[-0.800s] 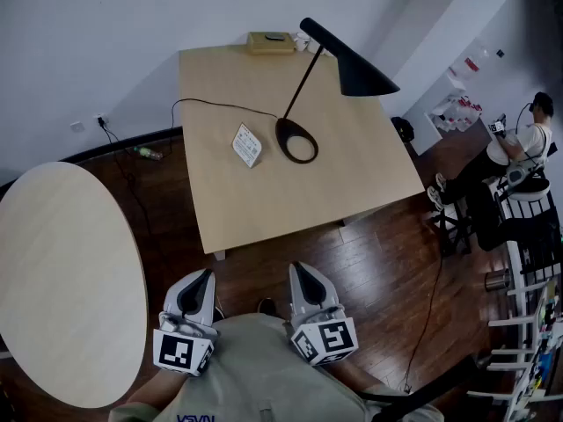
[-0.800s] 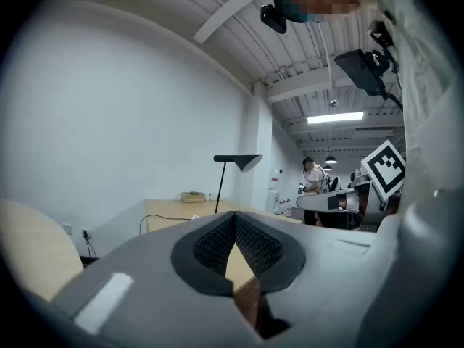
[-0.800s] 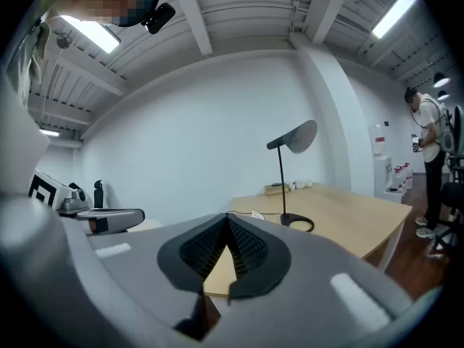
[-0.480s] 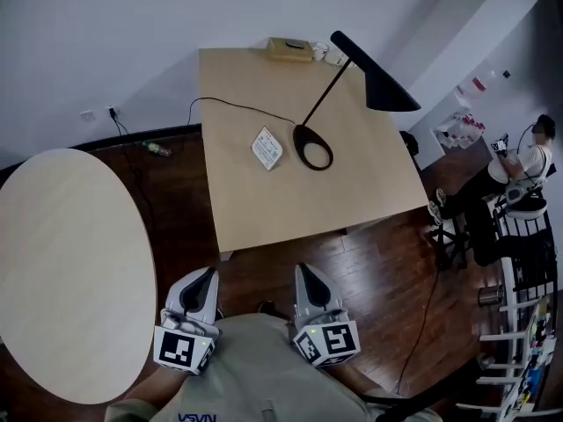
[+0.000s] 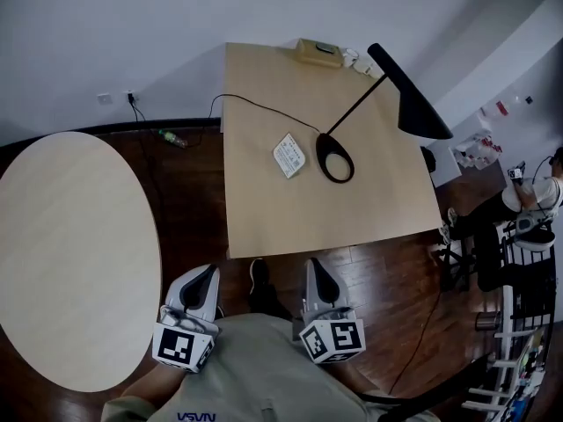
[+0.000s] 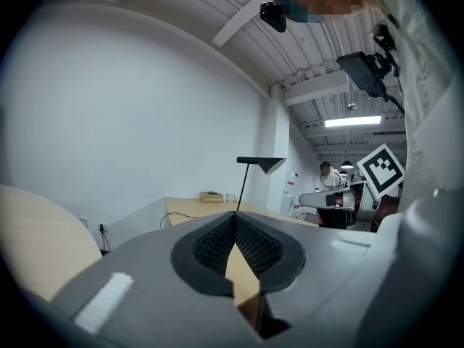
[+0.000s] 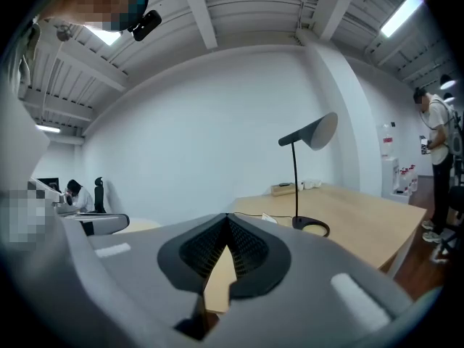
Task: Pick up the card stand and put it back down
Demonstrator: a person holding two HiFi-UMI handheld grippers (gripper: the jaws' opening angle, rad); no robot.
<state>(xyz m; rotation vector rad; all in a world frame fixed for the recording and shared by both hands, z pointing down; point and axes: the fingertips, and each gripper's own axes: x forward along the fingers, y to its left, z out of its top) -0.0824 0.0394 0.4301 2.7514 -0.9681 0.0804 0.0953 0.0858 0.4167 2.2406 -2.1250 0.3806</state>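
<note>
The card stand (image 5: 288, 156), a small white tilted card, sits near the middle of the square wooden table (image 5: 264, 209), just left of the black lamp's ring base (image 5: 335, 157). In the right gripper view the card stand (image 7: 267, 217) is a small white shape far ahead. Both grippers are held low against the person's chest, well short of the table. My left gripper (image 5: 206, 274) (image 6: 235, 216) is shut with nothing in it. My right gripper (image 5: 314, 267) (image 7: 228, 217) is also shut and empty.
The black desk lamp (image 5: 413, 104) leans over the table's right side, and its cable (image 5: 251, 104) runs off the left edge. A tan box (image 5: 318, 51) lies at the far edge. A round table (image 5: 70, 253) stands to the left. A seated person (image 5: 528, 202) and chairs are at the right.
The view has shifted: the square table and card stand now sit further right and nearer. A shoe shows between the grippers. Both grippers stay shut at the chest.
</note>
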